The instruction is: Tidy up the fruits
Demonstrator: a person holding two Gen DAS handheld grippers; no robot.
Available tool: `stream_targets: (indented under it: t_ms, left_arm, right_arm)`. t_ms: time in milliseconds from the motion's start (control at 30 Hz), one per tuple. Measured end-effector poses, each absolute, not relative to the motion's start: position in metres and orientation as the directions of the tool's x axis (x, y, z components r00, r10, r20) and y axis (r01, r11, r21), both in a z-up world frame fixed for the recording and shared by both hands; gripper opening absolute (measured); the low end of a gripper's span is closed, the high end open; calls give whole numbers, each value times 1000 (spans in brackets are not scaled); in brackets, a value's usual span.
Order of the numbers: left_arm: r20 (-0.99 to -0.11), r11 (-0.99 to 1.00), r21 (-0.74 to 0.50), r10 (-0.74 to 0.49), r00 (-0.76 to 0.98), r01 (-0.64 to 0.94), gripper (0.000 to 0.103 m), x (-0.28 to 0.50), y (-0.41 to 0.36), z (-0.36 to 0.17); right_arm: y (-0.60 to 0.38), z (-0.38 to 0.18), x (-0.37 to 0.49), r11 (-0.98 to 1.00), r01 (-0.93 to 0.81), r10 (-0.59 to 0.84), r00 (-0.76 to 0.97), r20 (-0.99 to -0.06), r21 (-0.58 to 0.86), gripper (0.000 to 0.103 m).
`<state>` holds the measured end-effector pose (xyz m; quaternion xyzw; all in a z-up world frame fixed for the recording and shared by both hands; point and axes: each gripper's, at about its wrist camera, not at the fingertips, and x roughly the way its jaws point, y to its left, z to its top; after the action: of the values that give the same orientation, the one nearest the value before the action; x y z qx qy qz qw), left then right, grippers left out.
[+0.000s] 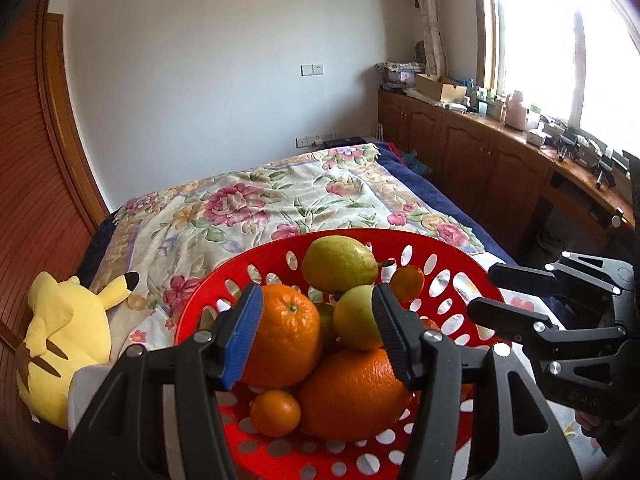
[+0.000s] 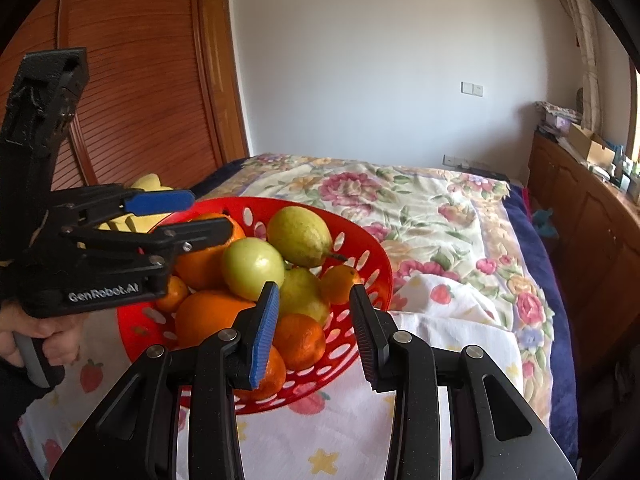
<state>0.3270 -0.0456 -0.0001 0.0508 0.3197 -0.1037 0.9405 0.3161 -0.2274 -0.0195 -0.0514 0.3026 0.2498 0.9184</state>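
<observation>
A red perforated basket (image 1: 448, 248) (image 2: 372, 256) sits on the bed, piled with fruit: a pear (image 1: 338, 264) (image 2: 298, 236) on top, a green apple (image 1: 354, 316) (image 2: 252, 268), large oranges (image 1: 352, 396) (image 1: 288, 340) (image 2: 208, 318) and small mandarins (image 1: 276, 412) (image 2: 300, 340). My left gripper (image 1: 318, 336) (image 2: 196, 212) is open and empty above the fruit pile. My right gripper (image 2: 314, 332) (image 1: 480, 286) is open and empty at the basket's right side, over the mandarins.
A yellow Pikachu plush (image 1: 64, 344) lies left of the basket against a wooden wardrobe (image 2: 132, 100). A floral bedspread (image 1: 280, 200) (image 2: 420, 208) covers the bed. A white fruit-print cloth (image 2: 452, 320) lies under the basket. Wooden cabinets (image 1: 472, 152) with clutter line the window wall.
</observation>
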Motion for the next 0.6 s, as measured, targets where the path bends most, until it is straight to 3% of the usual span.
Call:
stream_targets:
  t_ms: [267, 600]
  left_arm:
    - [-586, 979, 17, -153, 796, 201, 61, 292, -31, 3]
    - [-525, 984, 53, -120, 843, 173, 68, 236, -12, 11]
  right_arm:
    - [-224, -15, 297, 884, -464, 408, 713, -570, 52, 37]
    - [-211, -14, 255, 909, -415, 370, 761, -533, 39, 52]
